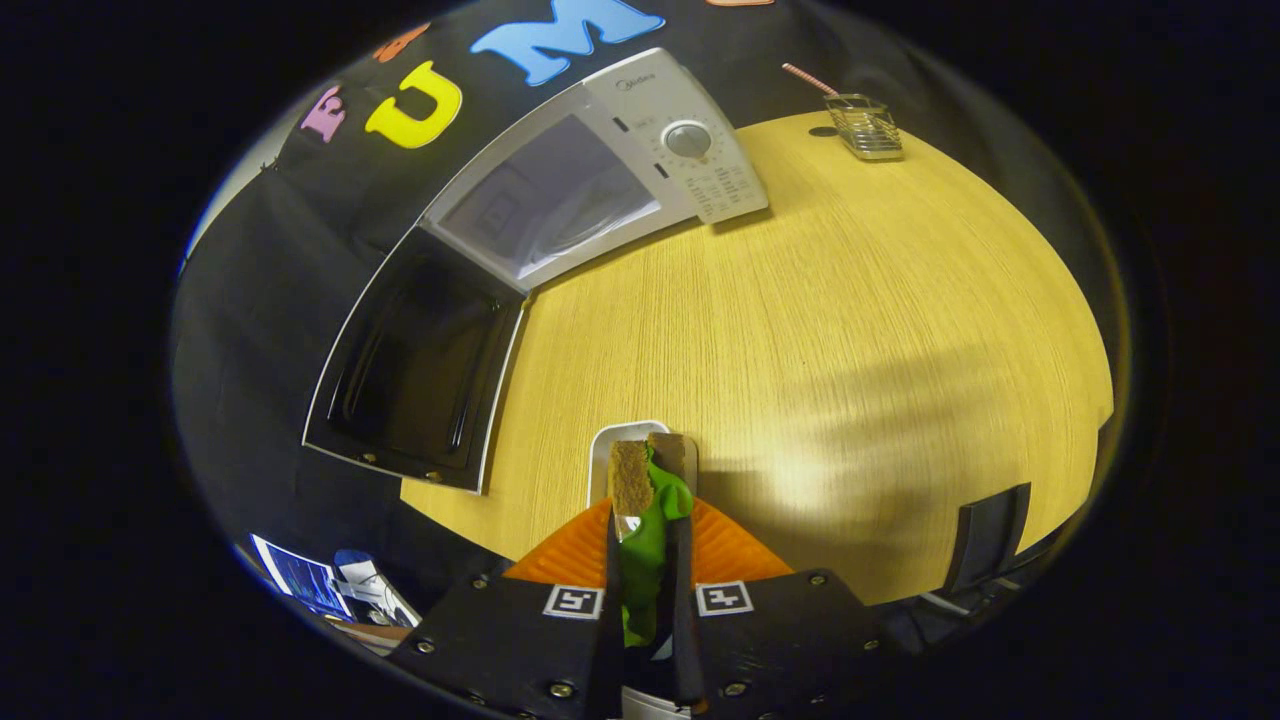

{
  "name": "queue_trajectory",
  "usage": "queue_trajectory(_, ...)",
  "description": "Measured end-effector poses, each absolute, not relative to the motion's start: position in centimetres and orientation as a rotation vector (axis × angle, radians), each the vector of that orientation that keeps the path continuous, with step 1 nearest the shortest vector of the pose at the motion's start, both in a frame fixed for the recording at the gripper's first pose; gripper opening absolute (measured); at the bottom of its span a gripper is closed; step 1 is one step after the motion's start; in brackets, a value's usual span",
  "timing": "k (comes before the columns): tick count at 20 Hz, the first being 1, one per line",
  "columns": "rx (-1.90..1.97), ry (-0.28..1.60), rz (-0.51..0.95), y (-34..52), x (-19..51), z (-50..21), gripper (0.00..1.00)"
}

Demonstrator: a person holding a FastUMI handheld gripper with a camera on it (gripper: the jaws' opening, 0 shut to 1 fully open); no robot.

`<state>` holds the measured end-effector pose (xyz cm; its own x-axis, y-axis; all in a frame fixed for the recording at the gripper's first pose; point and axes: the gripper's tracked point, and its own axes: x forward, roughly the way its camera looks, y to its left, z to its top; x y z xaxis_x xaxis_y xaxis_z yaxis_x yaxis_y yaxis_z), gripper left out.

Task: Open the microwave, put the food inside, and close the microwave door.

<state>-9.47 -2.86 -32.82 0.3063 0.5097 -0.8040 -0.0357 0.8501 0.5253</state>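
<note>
Both fingers of hand-held gripper (pixel 650 480) clamped on green food (pixel 648 545), microwave (pixel 560 190) beyond, door open

**Microwave open, food at the fingers**

The white microwave (pixel 600 170) stands on the wooden table against the booth wall, its door (pixel 415 360) swung wide open. The food (pixel 648 520), green with a brown piece, sits on a white tray (pixel 598 460), pinched between the gripper (pixel 648 475) fingers.
</note>
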Motion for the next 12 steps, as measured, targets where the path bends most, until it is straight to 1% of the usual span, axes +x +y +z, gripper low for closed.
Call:
queue_trajectory(4, 0.43, 1.207, 0.362, -2.7, -9.7, -31.7, 0.2)
queue_trajectory(12, 0.502, 1.103, 0.302, -2.5, -7.5, -27.0, 0.19)
